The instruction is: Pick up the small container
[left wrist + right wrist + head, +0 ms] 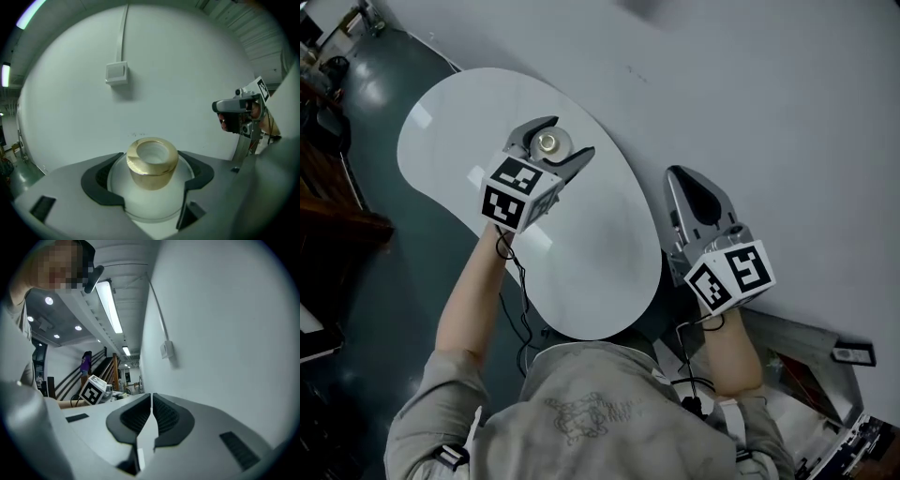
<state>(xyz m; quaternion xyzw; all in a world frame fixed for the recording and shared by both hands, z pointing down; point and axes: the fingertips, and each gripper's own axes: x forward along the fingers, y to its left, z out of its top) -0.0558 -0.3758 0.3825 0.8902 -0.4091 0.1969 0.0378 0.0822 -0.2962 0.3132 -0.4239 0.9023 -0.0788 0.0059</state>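
The left hand-held gripper (pixel 571 135) has its 2 jaws closed narrowly round the small container (pixel 548 143), with 1 dark pad pressed against each side of its white body. In the left gripper view the small container (pixel 152 164) stands upright between those pads, its gold cap uppermost and nearer the jaw tips than the camera. Beneath the small container lies a white, rounded tabletop (pixel 600 244); whether the container's base touches it cannot be told. Beyond the small container rises a plain pale wall (pixel 769 94) carrying a switch box (pixel 116 73). Well to the right of the small container, off the tabletop's edge, the right hand-held gripper (pixel 678 178) has its jaws pressed together on nothing. Left of the small container is dark glossy floor (pixel 384 103).
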